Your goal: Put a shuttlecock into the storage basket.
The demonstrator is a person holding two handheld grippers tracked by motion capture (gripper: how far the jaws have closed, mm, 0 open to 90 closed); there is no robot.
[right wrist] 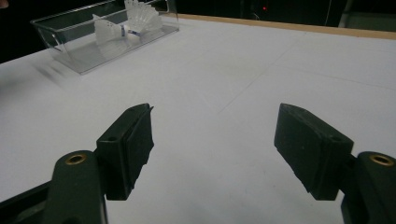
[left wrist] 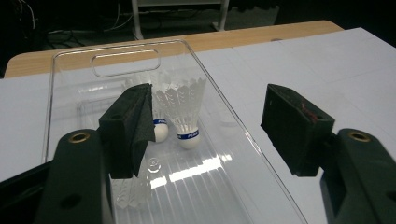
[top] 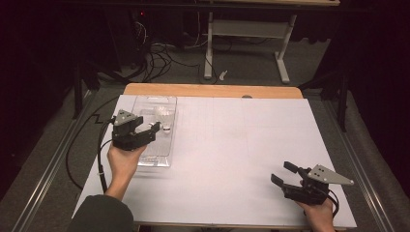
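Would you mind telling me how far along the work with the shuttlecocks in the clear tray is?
Just starting. Nothing looks moved: the shuttlecocks stand cork-down inside the clear tray. In hand: the left tool hovers open over the tray, holding nothing. The right tool waits open above the white table. Grasping remains.

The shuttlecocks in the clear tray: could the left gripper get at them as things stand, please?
Probably yes. The left gripper hangs open just above the clear tray, which has no lid, and the shuttlecocks stand upright ahead with nothing between.
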